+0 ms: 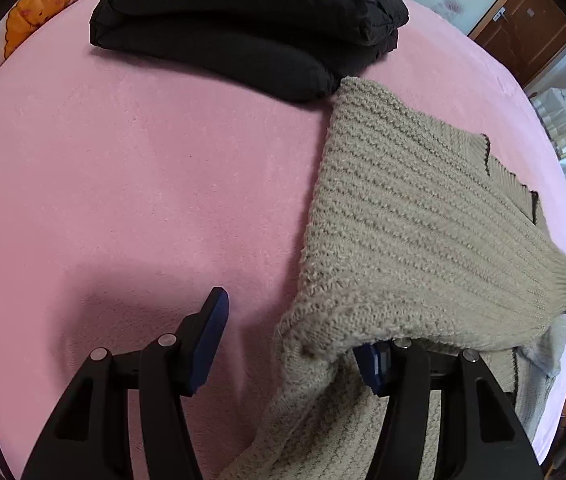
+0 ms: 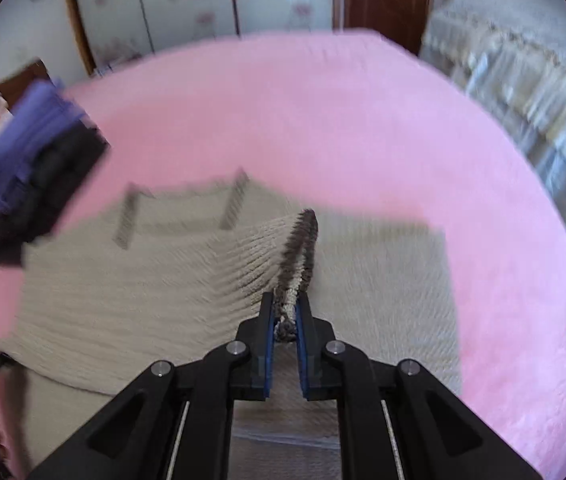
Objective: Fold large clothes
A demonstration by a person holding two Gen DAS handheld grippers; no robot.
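A beige ribbed knit sweater [image 1: 411, 216] with dark trim lies on the pink bed cover [image 1: 123, 180]. My left gripper [image 1: 295, 332] is open low over the bed at the sweater's left edge. Its left finger [image 1: 211, 336] is bare, and the knit drapes over its right finger [image 1: 375, 368], hiding the tip. In the right wrist view my right gripper [image 2: 285, 316] is shut on the sweater's dark-trimmed edge [image 2: 299, 248] and holds it up off the rest of the sweater [image 2: 143, 288]. That view is blurred by motion. In the left wrist view the raised corner [image 1: 563, 280] pulls taut toward the right border.
A stack of folded clothes, black under purple [image 1: 243, 28] [image 2: 39, 176], sits at the far side of the bed. A pillow with an orange print [image 1: 31, 12] lies at the far left. A lace-covered piece of furniture [image 2: 523, 80] and a wardrobe [image 2: 187, 4] stand beyond the bed.
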